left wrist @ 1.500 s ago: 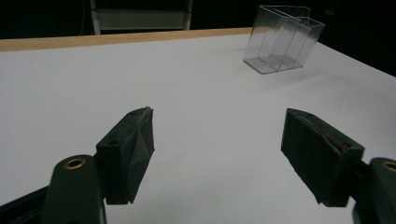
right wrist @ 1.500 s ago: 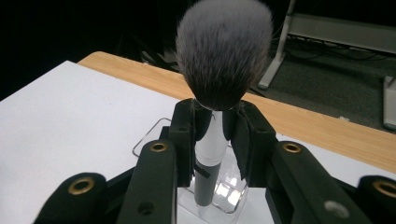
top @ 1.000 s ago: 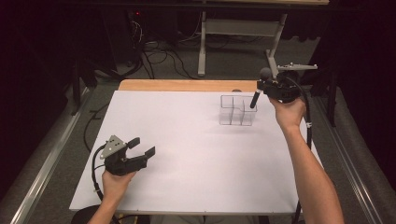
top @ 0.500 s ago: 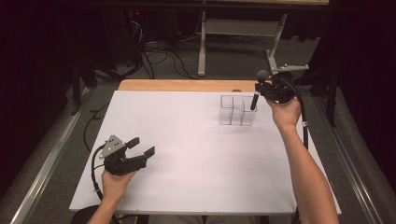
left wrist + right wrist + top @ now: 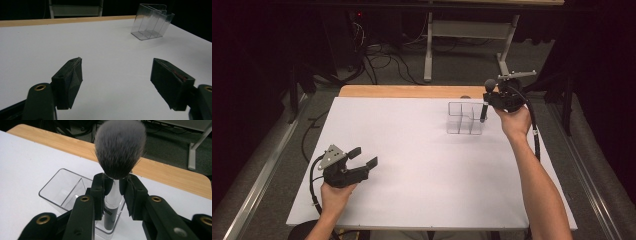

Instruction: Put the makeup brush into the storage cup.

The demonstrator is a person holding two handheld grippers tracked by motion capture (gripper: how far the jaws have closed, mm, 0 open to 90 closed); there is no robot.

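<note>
My right gripper (image 5: 488, 98) (image 5: 113, 186) is shut on a makeup brush (image 5: 117, 152) with a grey bristle head, a silver ferrule and a black handle. The brush (image 5: 486, 102) stands upright, bristles up, over the right end of a clear plastic organiser (image 5: 465, 118) (image 5: 63, 192) with several compartments, and its handle reaches down into one of them. My left gripper (image 5: 363, 158) (image 5: 116, 82) rests low at the table's near left, open, with nothing between its jaws. From there the organiser (image 5: 152, 25) shows at the far right.
A white sheet (image 5: 422, 165) covers the table, with a wooden strip (image 5: 402, 91) along its far edge. Behind the table are a metal stand (image 5: 472, 35) and cables on the floor. Metal rails (image 5: 262, 165) run along both sides.
The right gripper with the brush has shifted slightly right and down toward the organiser's right end. The left gripper has stayed put.
</note>
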